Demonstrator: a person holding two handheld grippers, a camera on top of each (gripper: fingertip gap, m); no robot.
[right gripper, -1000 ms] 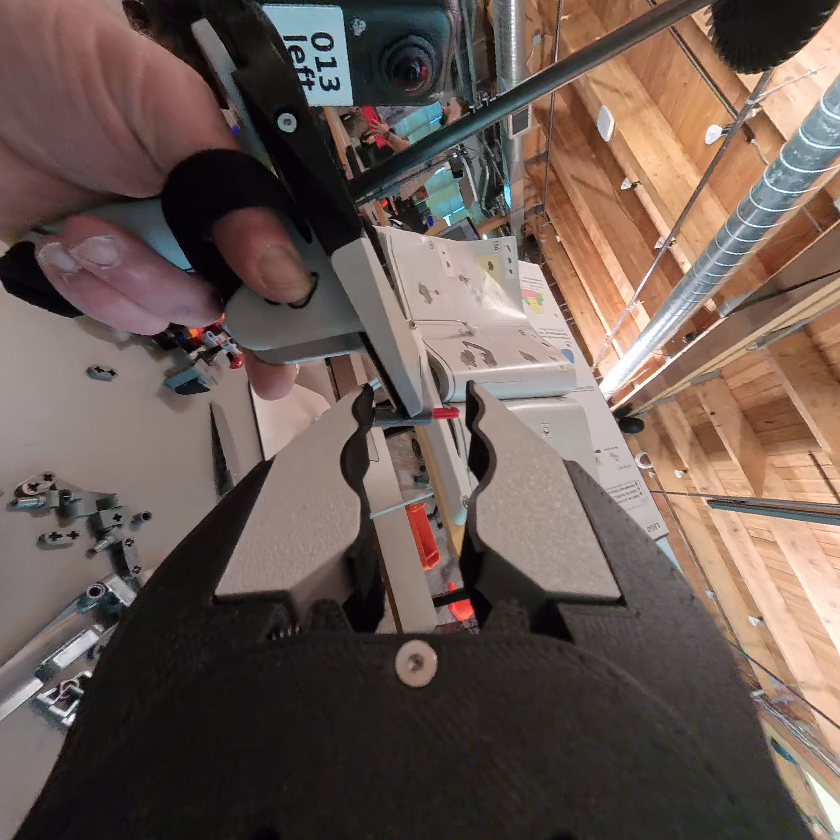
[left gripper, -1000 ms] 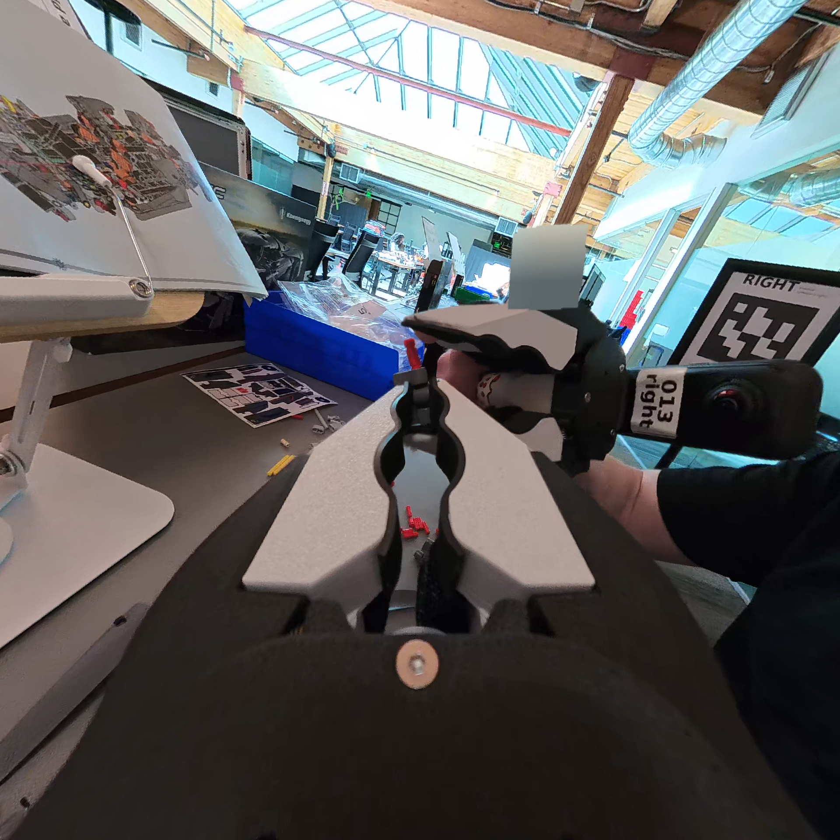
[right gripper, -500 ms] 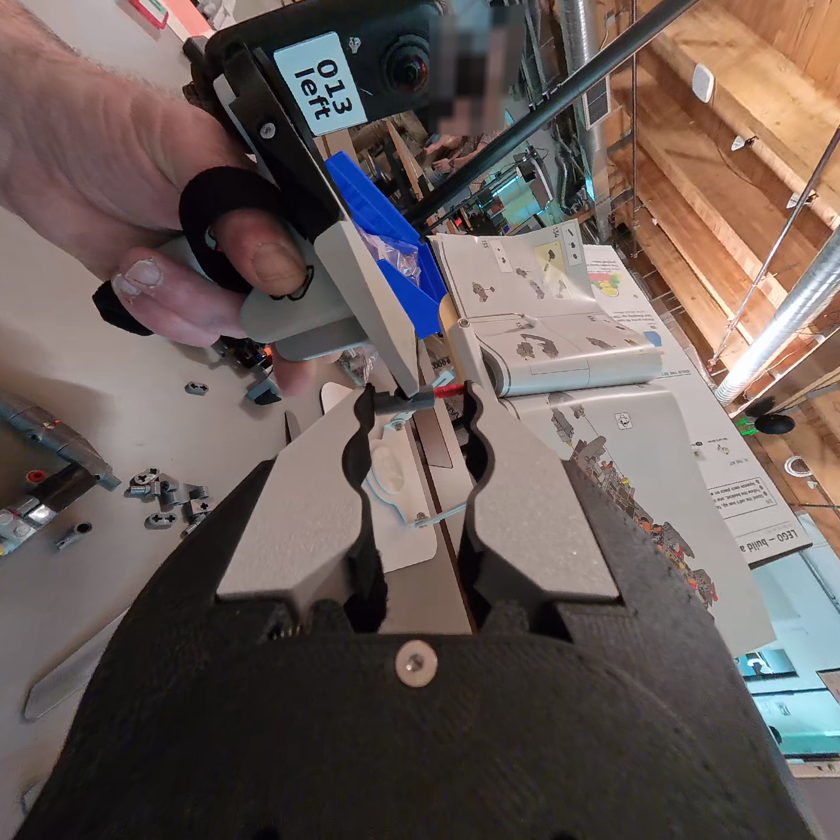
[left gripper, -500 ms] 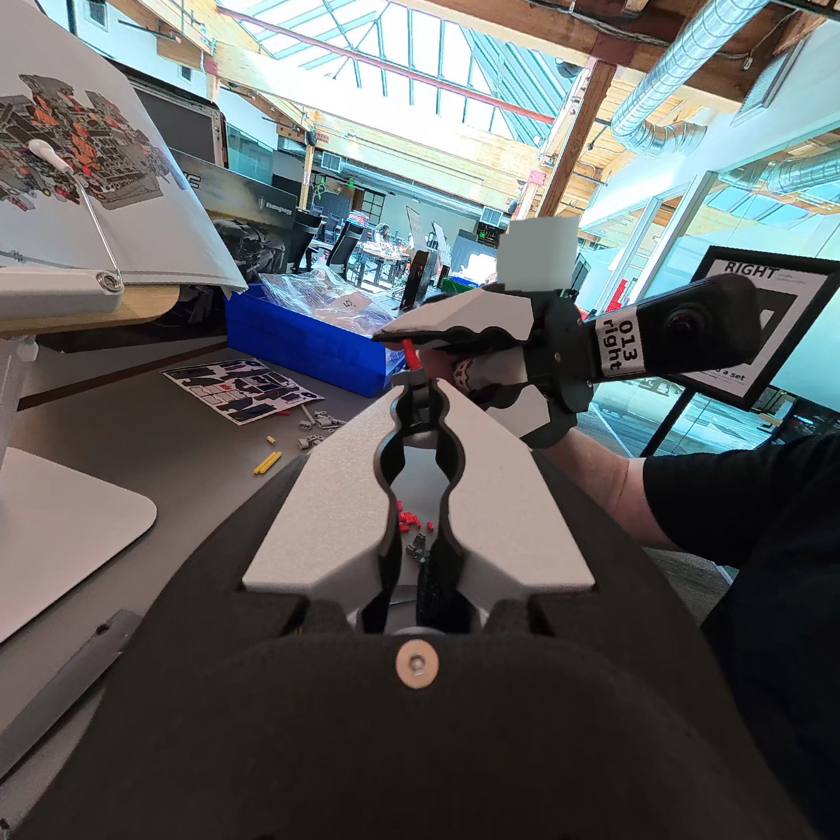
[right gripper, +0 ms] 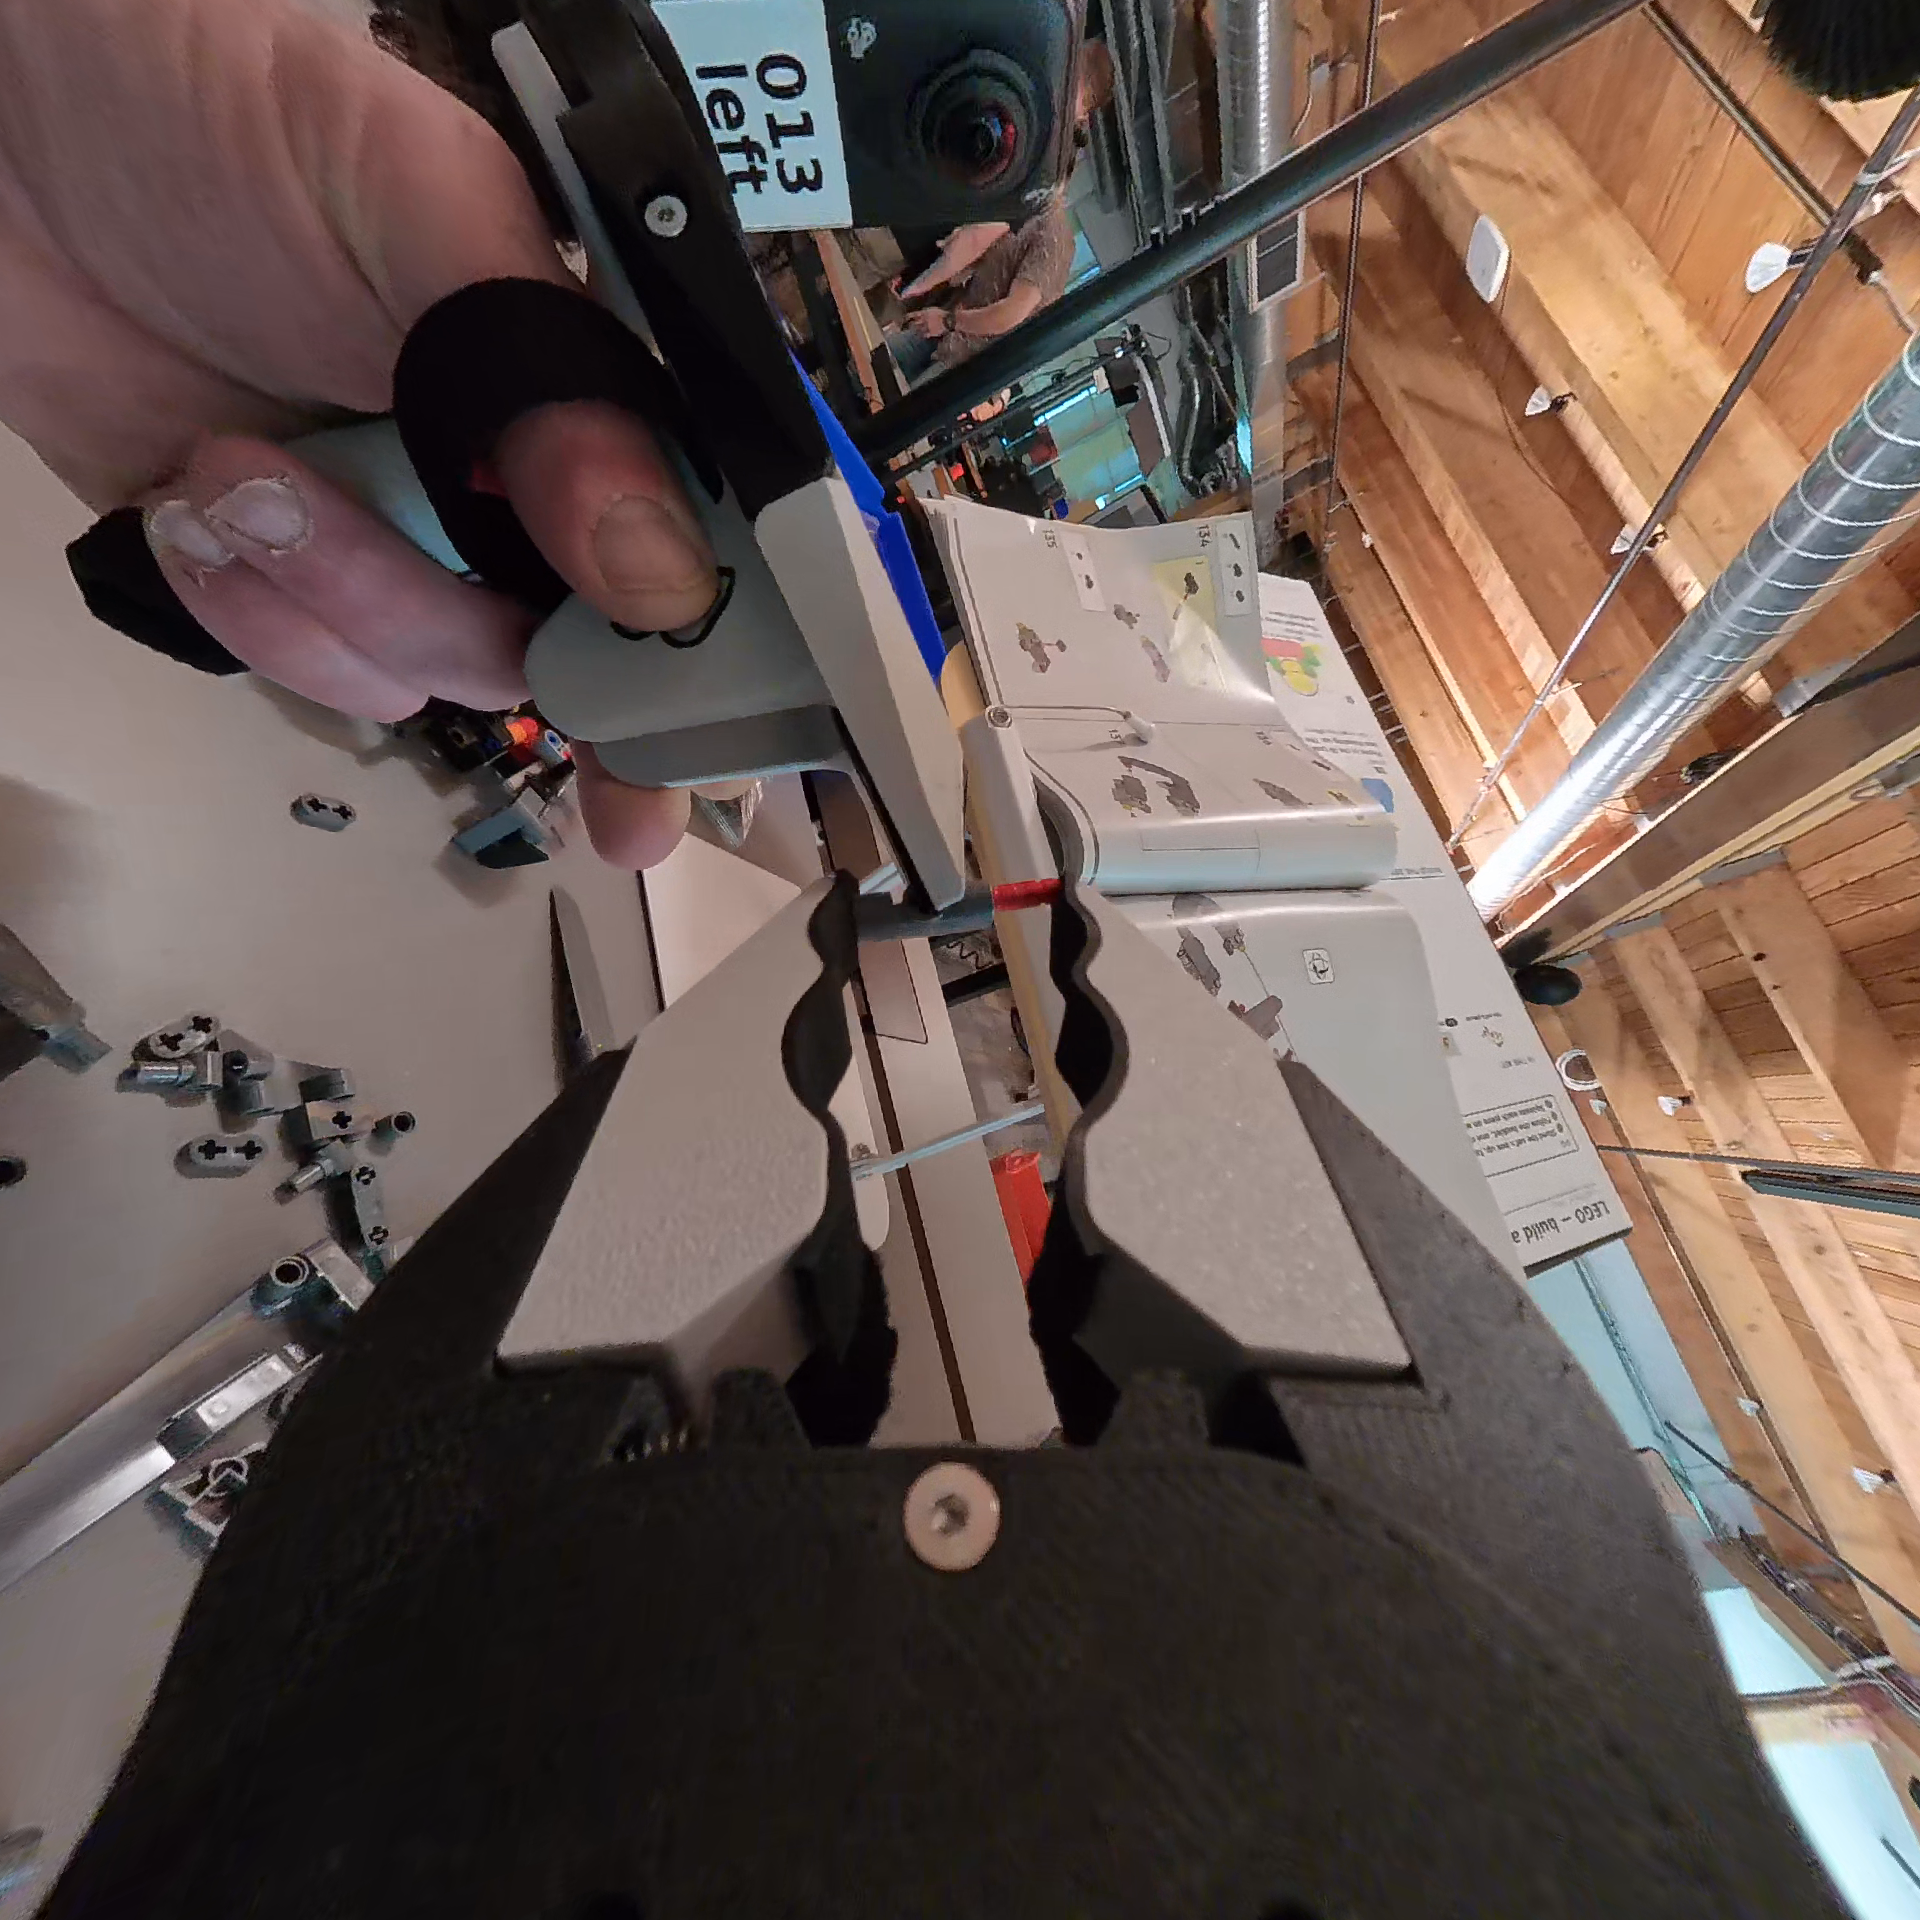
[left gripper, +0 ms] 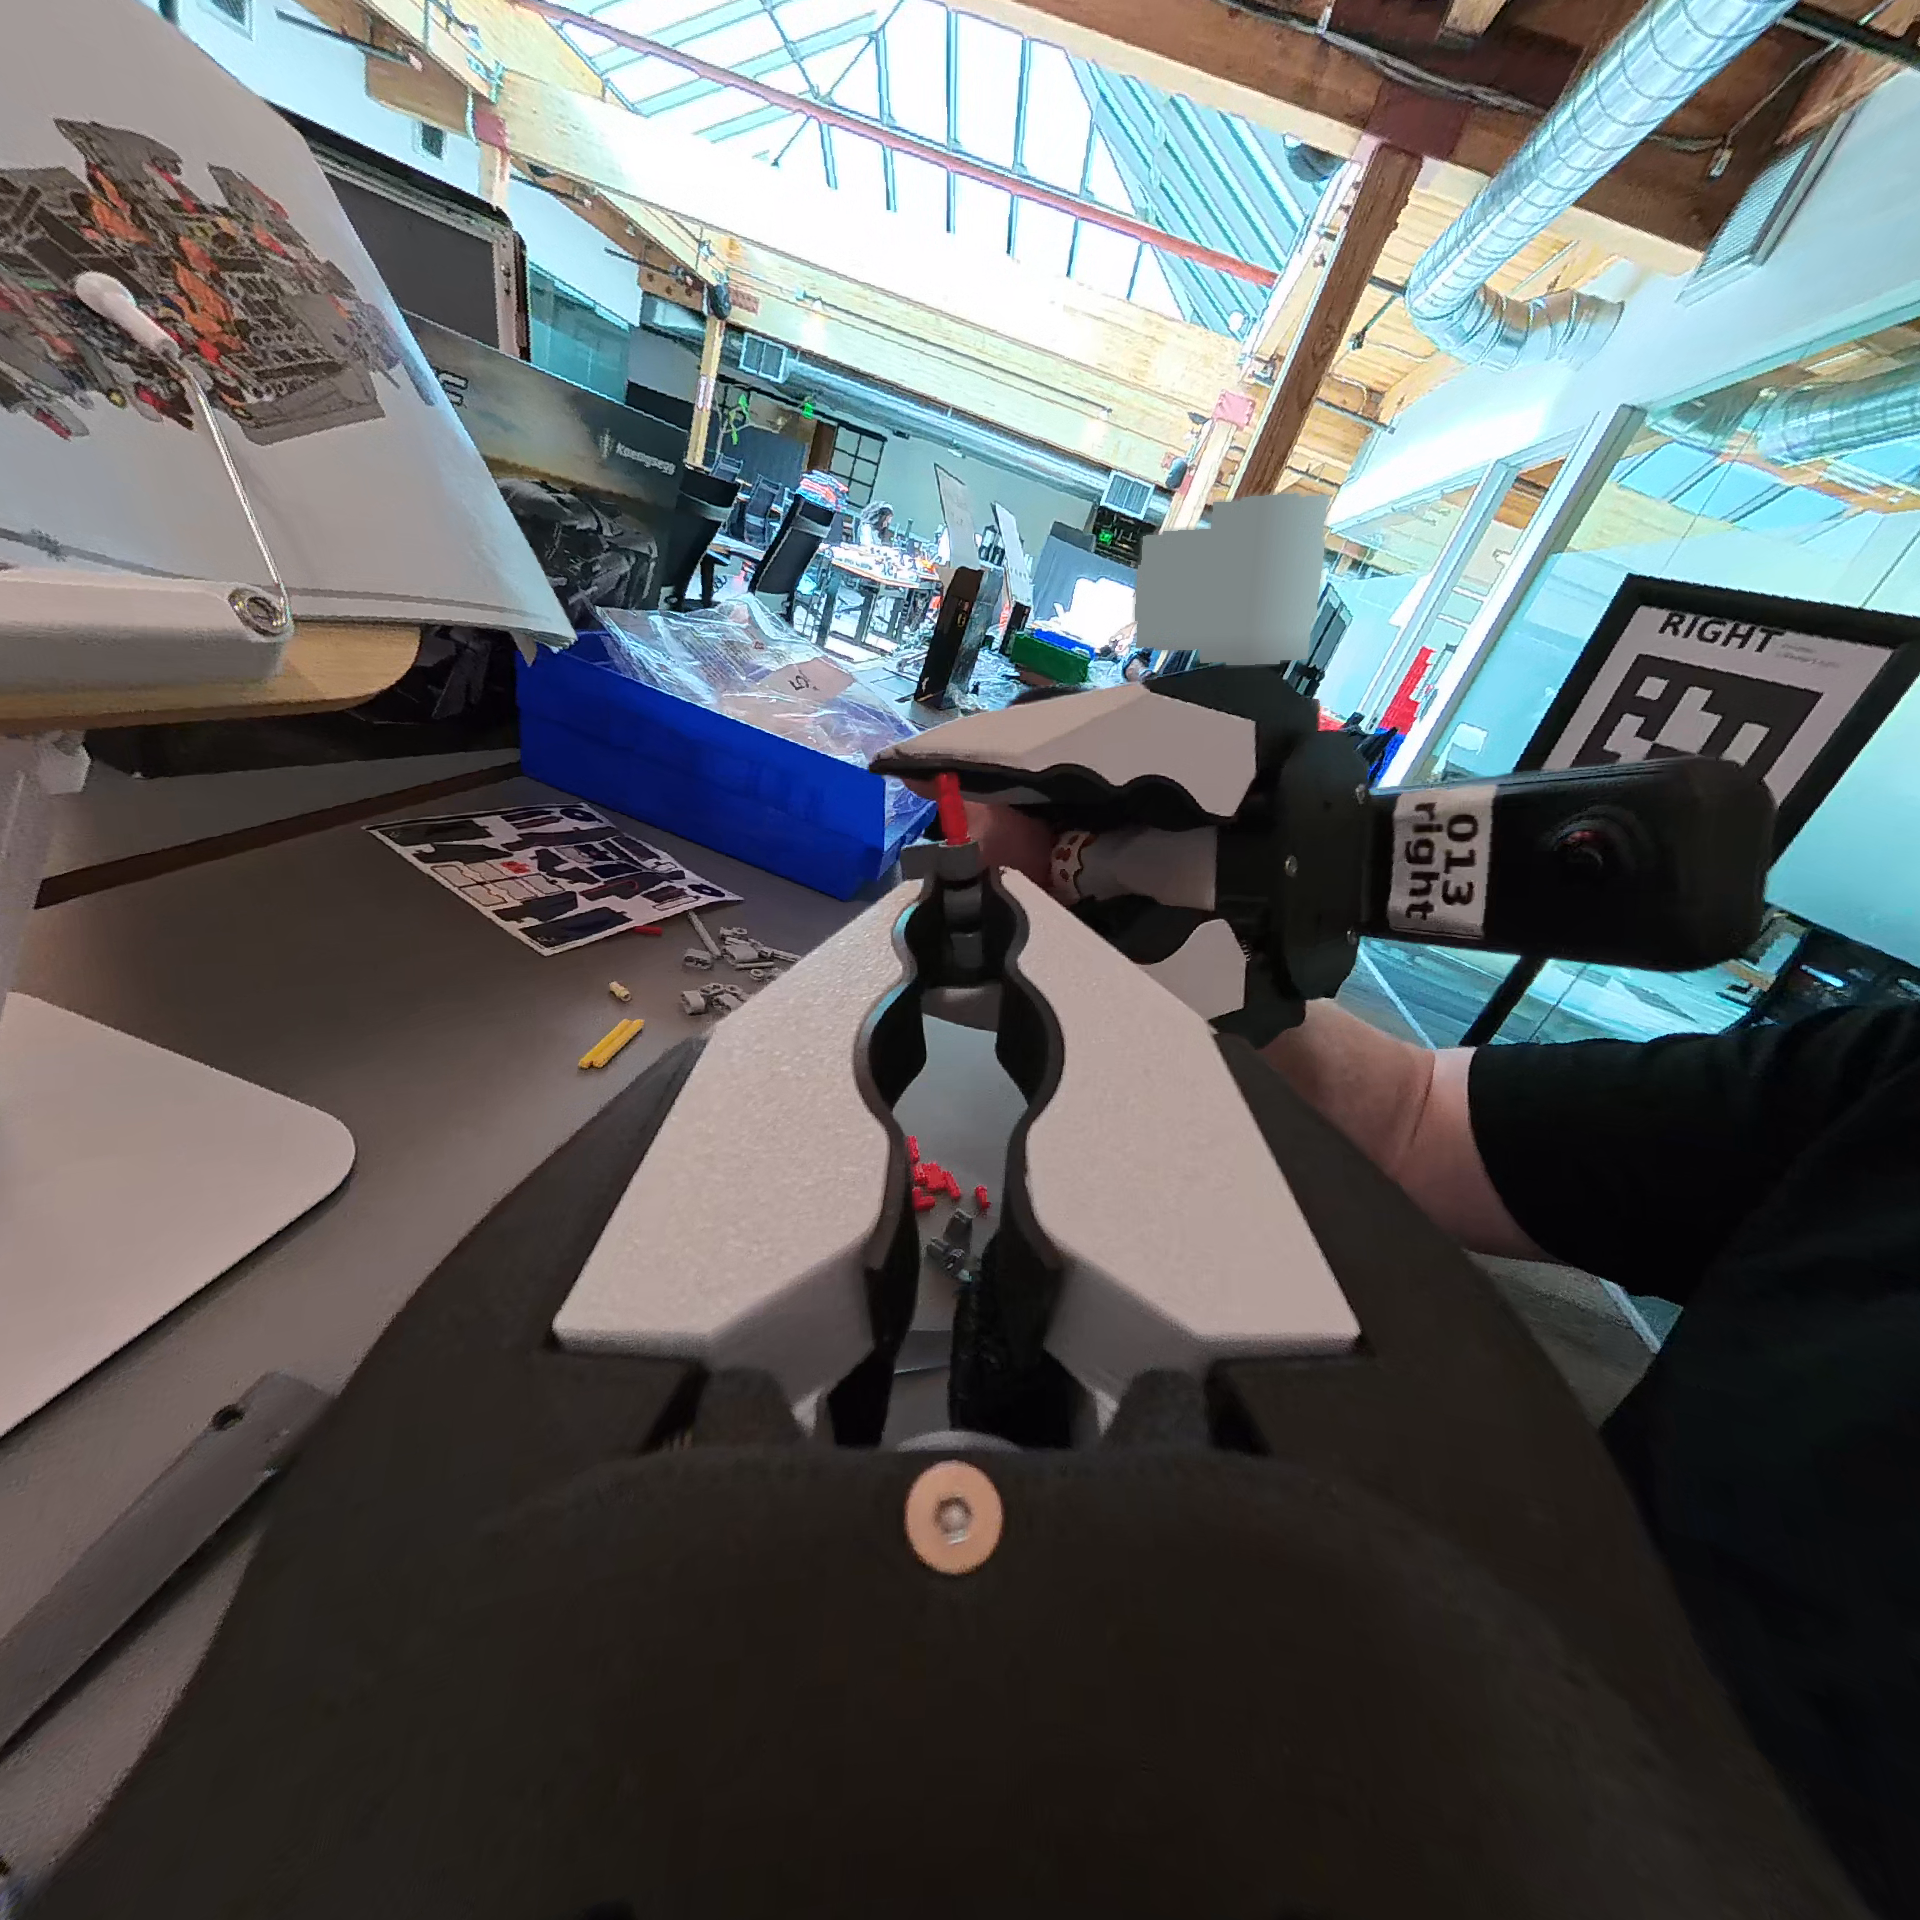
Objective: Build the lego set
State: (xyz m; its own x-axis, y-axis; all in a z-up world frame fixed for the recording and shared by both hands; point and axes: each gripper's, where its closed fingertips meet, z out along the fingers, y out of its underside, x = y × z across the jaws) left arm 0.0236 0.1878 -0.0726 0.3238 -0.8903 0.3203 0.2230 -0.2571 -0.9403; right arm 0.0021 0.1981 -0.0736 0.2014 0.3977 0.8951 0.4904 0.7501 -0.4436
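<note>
While the left gripper point(left gripper: 958, 914) pinches a grey connector piece point(left gripper: 951, 868), the right gripper point(right gripper: 951, 909) squeezes its red axle point(right gripper: 1023, 891) lengthwise.

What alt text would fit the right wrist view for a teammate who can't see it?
The right gripper pinches a small grey connector piece and its red pin end to end, while the left gripper, held in a hand, clamps the same piece from above. Behind are an open instruction booklet and loose grey parts on the table.
</note>
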